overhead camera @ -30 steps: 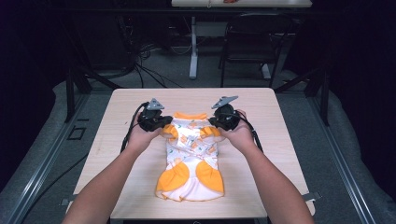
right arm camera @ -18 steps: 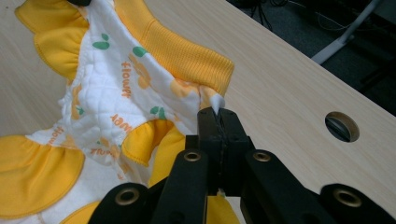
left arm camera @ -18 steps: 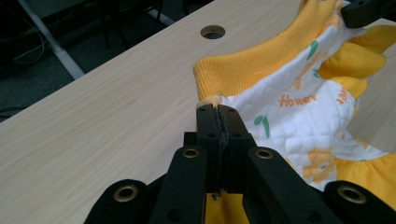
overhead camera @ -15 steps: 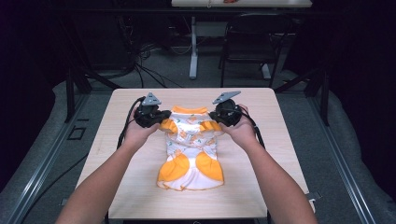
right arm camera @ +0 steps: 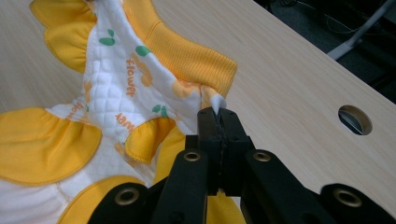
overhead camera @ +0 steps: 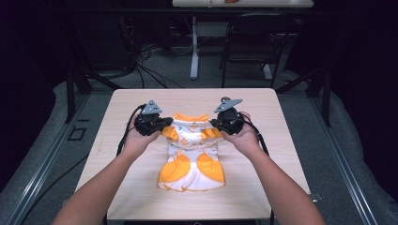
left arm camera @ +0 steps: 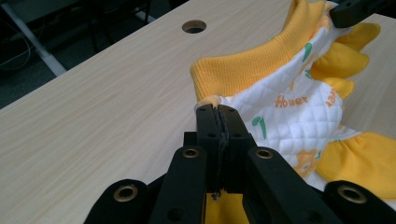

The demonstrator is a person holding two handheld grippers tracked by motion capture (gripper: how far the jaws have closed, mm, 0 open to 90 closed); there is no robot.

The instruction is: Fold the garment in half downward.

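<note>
the baby outfit [overhead camera: 192, 147] lies mid-table [overhead camera: 281, 140]. left claw [overhead camera: 165, 127] is clamped tight on its far left shoulder, right claw [overhead camera: 213, 123] likewise on the far right shoulder.

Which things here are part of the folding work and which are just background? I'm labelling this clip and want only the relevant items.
In the job:
- baby garment, white and orange, lying on the table
- left gripper, shut on its shoulder edge
- right gripper, shut on the other shoulder

Just there:
- chair beyond the table
- cables on the floor
- cable hole in the tabletop
</note>
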